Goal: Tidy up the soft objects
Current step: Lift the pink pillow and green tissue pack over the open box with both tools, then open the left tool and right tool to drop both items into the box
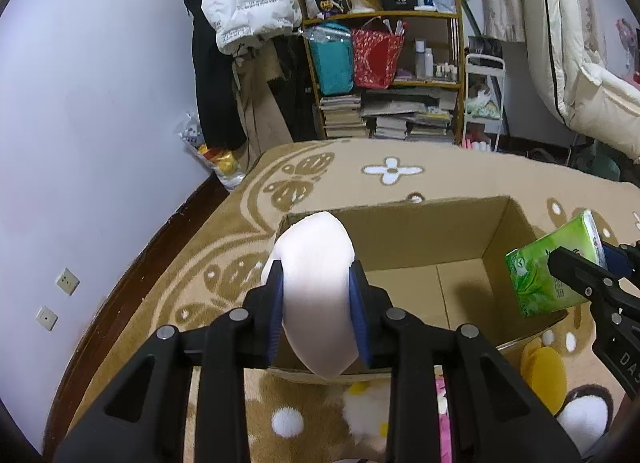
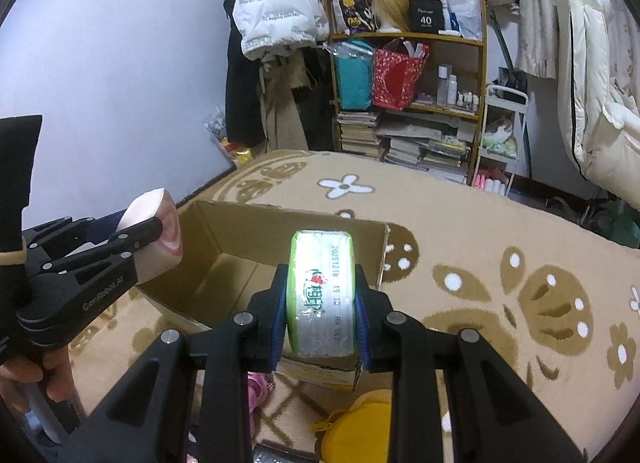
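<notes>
The left claw point(image 1: 318, 299) is clamped on a pink sponge point(image 1: 316, 283) over the cardboard box point(image 1: 440, 231)'s 9 o'clock edge; the right claw point(image 2: 320, 307) squeezes a tissue pack point(image 2: 322, 291) above its 3 o'clock rim. Released now, either may bounce outside onto the carpet point(image 2: 480, 247).

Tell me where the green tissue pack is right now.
The green tissue pack is clamped in the right gripper, held over the near right edge of the open cardboard box, opposite the left gripper's pink sponge.
</notes>
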Motion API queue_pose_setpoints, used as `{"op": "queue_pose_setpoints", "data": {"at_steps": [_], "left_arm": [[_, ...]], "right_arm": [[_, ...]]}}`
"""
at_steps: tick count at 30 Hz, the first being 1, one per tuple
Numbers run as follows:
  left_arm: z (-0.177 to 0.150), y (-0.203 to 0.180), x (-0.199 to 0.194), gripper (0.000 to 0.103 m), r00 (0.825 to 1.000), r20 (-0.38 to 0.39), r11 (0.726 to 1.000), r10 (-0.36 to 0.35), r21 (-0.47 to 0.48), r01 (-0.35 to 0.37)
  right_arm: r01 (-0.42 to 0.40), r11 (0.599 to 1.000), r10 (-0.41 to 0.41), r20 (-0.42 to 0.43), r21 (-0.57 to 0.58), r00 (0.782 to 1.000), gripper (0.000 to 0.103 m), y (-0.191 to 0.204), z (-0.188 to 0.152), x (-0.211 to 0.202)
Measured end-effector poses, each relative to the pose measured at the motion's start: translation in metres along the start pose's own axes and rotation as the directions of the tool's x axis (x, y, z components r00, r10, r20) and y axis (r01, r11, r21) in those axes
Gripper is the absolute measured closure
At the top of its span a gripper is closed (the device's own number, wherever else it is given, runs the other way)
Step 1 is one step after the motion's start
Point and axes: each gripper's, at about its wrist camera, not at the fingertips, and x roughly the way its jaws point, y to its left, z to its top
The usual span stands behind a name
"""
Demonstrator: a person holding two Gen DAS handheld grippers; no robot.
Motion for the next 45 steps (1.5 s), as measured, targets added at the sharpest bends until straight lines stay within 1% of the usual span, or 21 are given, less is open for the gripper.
{"op": "queue_pose_setpoints", "data": {"at_steps": [7, 11, 18, 21, 23, 25, 27, 29, 30, 31, 33, 37, 38, 39, 40, 42, 44, 45], "left_arm": [[-0.004, -0.002, 0.014, 0.072, 1.0, -0.025, 1.0, 0.009, 0.0, -0.009], [-0.006, -0.003, 0.017, 0.071, 0.999, -0.036, 1.0, 0.012, 0.006, -0.011], [-0.01, -0.005, 0.017, 0.061, 0.999, -0.042, 1.0, 0.024, 0.008, -0.024], [-0.011, -0.005, 0.013, 0.048, 0.998, -0.022, 0.999, 0.052, 0.014, -0.052], [-0.01, -0.004, 0.011, 0.043, 0.998, -0.011, 0.998, 0.065, 0.017, -0.065], [-0.009, -0.002, 0.009, 0.032, 0.997, -0.007, 0.997, 0.071, 0.011, -0.071], [-0.009, 0.0, 0.008, 0.027, 0.997, -0.004, 0.997, 0.074, 0.003, -0.074], [-0.008, 0.002, 0.008, 0.025, 0.997, -0.007, 0.997, 0.076, 0.003, -0.076], [-0.008, 0.003, 0.008, 0.022, 0.997, -0.011, 0.997, 0.079, 0.004, -0.079], [-0.008, 0.004, 0.008, 0.018, 0.997, -0.014, 0.997, 0.081, 0.003, -0.081], [-0.008, 0.006, 0.007, 0.015, 0.997, -0.014, 0.997, 0.08, -0.007, -0.08], [-0.007, 0.011, 0.003, 0.007, 0.997, -0.017, 0.997, 0.071, -0.034, -0.072], [-0.006, 0.013, 0.002, 0.006, 0.997, -0.014, 0.997, 0.07, -0.042, -0.071], [-0.006, 0.016, 0.0, 0.005, 0.998, -0.009, 0.996, 0.07, -0.051, -0.07], [-0.005, 0.018, -0.002, 0.004, 0.997, -0.006, 0.996, 0.071, -0.057, -0.071], [-0.005, 0.021, -0.006, 0.001, 0.997, -0.001, 0.995, 0.081, -0.066, -0.081], [-0.005, 0.024, -0.009, 0.001, 0.996, -0.001, 0.994, 0.093, -0.065, -0.093], [-0.006, 0.026, -0.01, 0.0, 0.995, -0.005, 0.993, 0.101, -0.062, -0.101]], "right_arm": [[0.01, 1.0, -0.01, -0.045, 0.007, 0.999, 0.073, -0.005, -0.004, 0.018], [0.021, 1.0, -0.021, -0.052, 0.004, 0.998, 0.073, -0.006, -0.007, 0.02], [0.027, 1.0, -0.027, -0.062, -0.001, 0.998, 0.072, -0.006, -0.007, 0.022], [0.027, 1.0, -0.027, -0.067, -0.002, 0.997, 0.072, -0.006, -0.008, 0.023], [0.025, 1.0, -0.025, -0.072, -0.003, 0.997, 0.072, -0.005, -0.009, 0.023], [0.034, 0.999, -0.034, -0.068, -0.008, 0.997, 0.071, -0.003, -0.009, 0.023], [0.025, 1.0, -0.026, -0.067, -0.016, 0.997, 0.071, 0.0, -0.007, 0.022], [0.025, 0.999, -0.026, -0.061, -0.024, 0.998, 0.064, 0.002, -0.008, 0.021], [0.024, 0.999, -0.025, -0.054, -0.026, 0.998, 0.056, 0.003, -0.007, 0.02], [0.022, 0.999, -0.023, -0.047, -0.026, 0.999, 0.051, 0.003, -0.007, 0.019], [0.02, 0.999, -0.021, -0.038, -0.026, 0.999, 0.047, 0.003, -0.006, 0.017], [0.026, 1.0, -0.026, -0.032, -0.017, 0.999, 0.033, 0.002, -0.007, 0.015], [0.027, 1.0, -0.027, -0.031, -0.015, 0.999, 0.031, 0.001, -0.006, 0.015], [0.026, 1.0, -0.027, -0.032, -0.013, 0.999, 0.026, 0.001, -0.006, 0.014], [0.027, 1.0, -0.027, -0.031, -0.01, 0.999, 0.019, 0.0, -0.006, 0.014], [0.028, 1.0, -0.028, -0.021, -0.002, 0.999, 0.01, -0.002, -0.005, 0.012], [0.027, 1.0, -0.027, -0.014, 0.003, 1.0, 0.007, -0.004, -0.005, 0.01], [0.027, 1.0, -0.027, -0.014, 0.004, 1.0, 0.004, -0.005, -0.005, 0.009]]}}
